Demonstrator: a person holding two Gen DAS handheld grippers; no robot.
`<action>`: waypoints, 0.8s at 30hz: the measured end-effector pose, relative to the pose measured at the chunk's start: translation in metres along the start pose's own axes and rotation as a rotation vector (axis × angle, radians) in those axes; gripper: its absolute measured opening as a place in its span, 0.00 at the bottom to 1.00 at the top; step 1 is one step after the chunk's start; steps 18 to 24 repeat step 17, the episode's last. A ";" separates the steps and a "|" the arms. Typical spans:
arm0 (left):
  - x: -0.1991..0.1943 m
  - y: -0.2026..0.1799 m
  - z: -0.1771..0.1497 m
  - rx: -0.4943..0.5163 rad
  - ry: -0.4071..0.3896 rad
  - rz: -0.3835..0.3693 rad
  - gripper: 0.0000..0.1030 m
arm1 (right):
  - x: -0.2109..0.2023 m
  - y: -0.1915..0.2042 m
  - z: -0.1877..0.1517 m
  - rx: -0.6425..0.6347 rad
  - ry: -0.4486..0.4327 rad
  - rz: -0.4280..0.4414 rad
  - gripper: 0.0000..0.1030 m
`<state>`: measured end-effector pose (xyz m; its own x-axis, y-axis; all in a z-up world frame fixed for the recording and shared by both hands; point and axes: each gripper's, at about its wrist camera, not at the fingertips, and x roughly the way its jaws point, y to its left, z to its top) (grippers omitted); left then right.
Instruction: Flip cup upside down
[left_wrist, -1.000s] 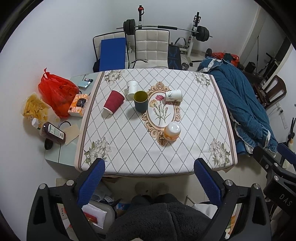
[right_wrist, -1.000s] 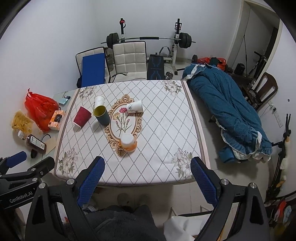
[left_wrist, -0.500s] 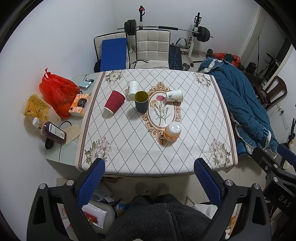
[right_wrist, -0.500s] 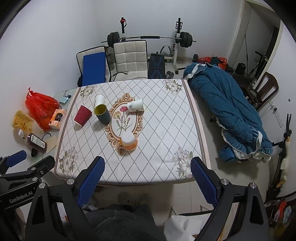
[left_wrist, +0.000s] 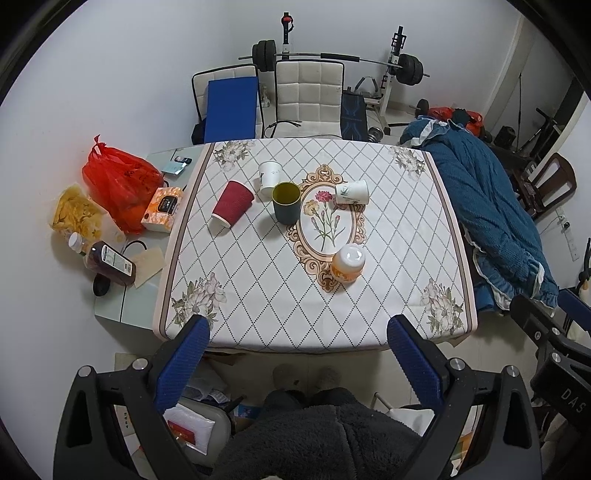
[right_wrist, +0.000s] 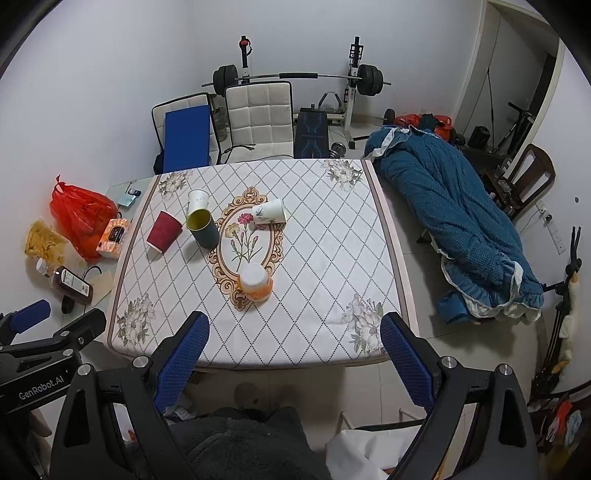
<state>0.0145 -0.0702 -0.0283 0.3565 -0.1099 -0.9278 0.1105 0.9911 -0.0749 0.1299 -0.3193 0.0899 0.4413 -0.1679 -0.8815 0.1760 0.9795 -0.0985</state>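
Observation:
Several cups are on the table (left_wrist: 258, 295). An orange and white cup (left_wrist: 348, 263) stands upside down near the front; it also shows in the right wrist view (right_wrist: 255, 282). A dark cup with yellow inside (left_wrist: 286, 202) stands upright. A red cup (left_wrist: 232, 203) and a white paper cup (left_wrist: 352, 192) lie on their sides. Another white cup (left_wrist: 269, 178) stands behind. My left gripper (left_wrist: 299, 358) is open and empty, high above the table's near edge. My right gripper (right_wrist: 293, 354) is open and empty, likewise held back.
A side table at the left holds a red bag (left_wrist: 118, 181), a tissue box (left_wrist: 162, 208) and a bottle (left_wrist: 110, 260). Two chairs (left_wrist: 306, 99) stand behind the table. A blue blanket (left_wrist: 487, 221) lies at the right.
Both views have shifted slightly; the table sits a little lower and nearer in frame. No cup has moved. Both grippers stay open.

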 end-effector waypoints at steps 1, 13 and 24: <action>0.000 0.000 0.000 -0.001 0.000 0.000 0.96 | 0.000 -0.001 -0.001 0.000 0.001 0.001 0.93; -0.001 0.000 -0.002 -0.004 -0.001 0.003 0.96 | -0.002 -0.003 -0.002 -0.012 0.004 0.010 0.93; 0.000 0.001 -0.002 -0.005 0.000 0.005 0.96 | -0.002 -0.001 -0.003 -0.013 0.006 0.012 0.93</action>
